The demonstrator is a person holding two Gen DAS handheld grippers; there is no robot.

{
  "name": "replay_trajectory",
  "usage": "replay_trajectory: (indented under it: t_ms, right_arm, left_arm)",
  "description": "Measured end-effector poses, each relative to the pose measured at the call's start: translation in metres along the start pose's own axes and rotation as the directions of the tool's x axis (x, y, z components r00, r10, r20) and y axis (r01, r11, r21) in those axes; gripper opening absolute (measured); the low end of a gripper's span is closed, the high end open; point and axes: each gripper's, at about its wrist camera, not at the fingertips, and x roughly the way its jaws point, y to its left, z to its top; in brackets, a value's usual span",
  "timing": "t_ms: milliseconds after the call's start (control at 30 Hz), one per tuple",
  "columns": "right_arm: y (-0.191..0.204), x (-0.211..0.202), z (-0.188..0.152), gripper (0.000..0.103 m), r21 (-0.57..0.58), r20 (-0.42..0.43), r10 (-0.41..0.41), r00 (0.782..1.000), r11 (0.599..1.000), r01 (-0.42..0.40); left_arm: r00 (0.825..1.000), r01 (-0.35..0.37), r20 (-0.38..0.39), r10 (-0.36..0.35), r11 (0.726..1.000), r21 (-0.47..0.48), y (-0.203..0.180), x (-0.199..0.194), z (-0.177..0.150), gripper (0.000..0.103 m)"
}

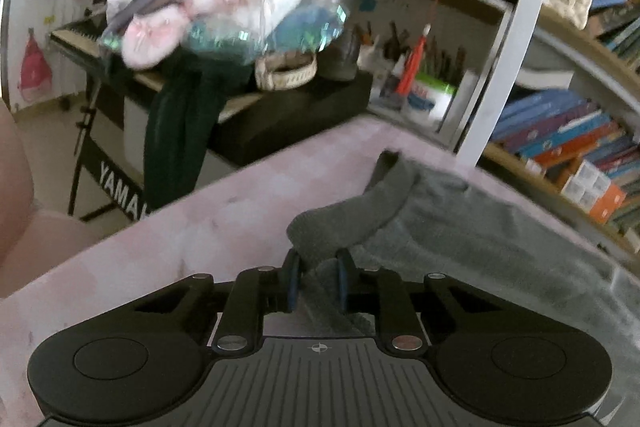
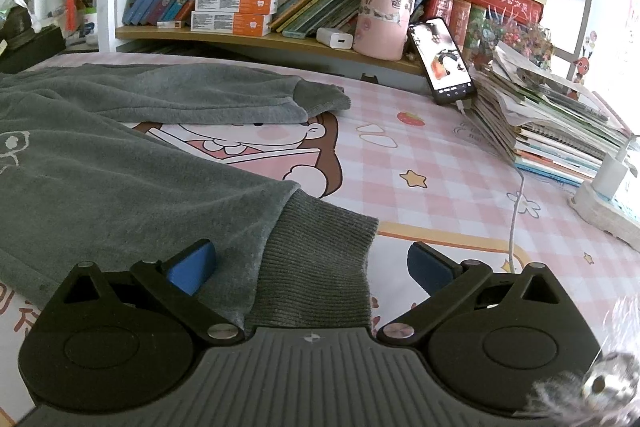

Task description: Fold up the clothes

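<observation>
Grey knit sweatshirt (image 2: 100,179), soft, limp, light; left tongs (image 1: 316,277) pinch a sleeve fold, right tongs (image 2: 310,267) gape astride ribbed cuff (image 2: 316,259) on the bench (image 2: 440,187).

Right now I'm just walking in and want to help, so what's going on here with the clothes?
A person with a gripper in each hand is folding a grey sweatshirt on a pink cartoon sheet. The left gripper is shut on a bunched bit of the sweatshirt and lifts it. The right gripper is open, its fingers either side of the ribbed cuff, not yet gripping. The other sleeve lies flat by the bookshelf.
</observation>
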Motion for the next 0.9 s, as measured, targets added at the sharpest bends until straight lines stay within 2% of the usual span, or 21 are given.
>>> replay_trajectory:
  t_ms: [100, 200, 267, 400, 433, 467, 533, 667, 767, 900]
  right_arm:
    - [0.000, 0.000, 0.000, 0.103, -0.001, 0.000, 0.000, 1.000, 1.000, 0.000]
    - [0.000, 0.000, 0.000, 0.103, -0.001, 0.001, -0.001, 1.000, 1.000, 0.001]
    - [0.000, 0.001, 0.000, 0.103, -0.003, 0.001, -0.001, 1.000, 1.000, 0.001]
    - [0.001, 0.001, 0.000, 0.103, -0.008, 0.003, -0.005, 1.000, 1.000, 0.005]
    - [0.001, 0.001, -0.001, 0.103, -0.010, 0.004, -0.006, 1.000, 1.000, 0.006]
    - [0.002, 0.000, -0.001, 0.103, -0.013, 0.005, -0.009, 1.000, 1.000, 0.009]
    - [0.003, 0.000, -0.001, 0.103, -0.020, 0.008, -0.014, 1.000, 1.000, 0.014]
    - [0.003, 0.000, -0.001, 0.103, -0.021, 0.008, -0.015, 1.000, 1.000, 0.016]
    - [0.004, -0.001, -0.001, 0.103, -0.023, 0.009, -0.017, 1.000, 1.000, 0.017]
    - [0.003, -0.001, 0.000, 0.103, -0.025, 0.010, -0.018, 1.000, 1.000, 0.019]
  left_arm:
    - [1.000, 0.005, -0.016, -0.005, 1.000, -0.009, 0.004, 0.002, -0.001, 0.022]
    - [1.000, -0.015, -0.015, 0.016, 0.998, 0.055, -0.002, 0.002, -0.001, 0.030]
    - [0.999, -0.049, 0.010, 0.049, 0.994, 0.093, -0.006, -0.003, -0.003, 0.044]
    - [0.991, -0.107, 0.103, 0.089, 0.978, 0.179, -0.016, -0.019, -0.006, 0.056]
    - [0.989, -0.112, 0.121, 0.088, 0.971, 0.210, -0.020, -0.023, -0.007, 0.062]
    - [0.987, -0.113, 0.134, 0.083, 0.965, 0.235, -0.024, -0.027, -0.008, 0.068]
    - [0.986, -0.104, 0.158, 0.060, 0.953, 0.285, -0.033, -0.034, -0.011, 0.071]
    - [0.986, -0.055, 0.170, -0.005, 0.936, 0.347, -0.050, -0.041, -0.017, 0.084]
    - [0.987, 0.014, 0.145, -0.073, 0.926, 0.377, -0.062, -0.043, -0.021, 0.090]
    - [0.984, 0.074, 0.112, -0.135, 0.898, 0.434, -0.078, -0.044, -0.033, 0.094]
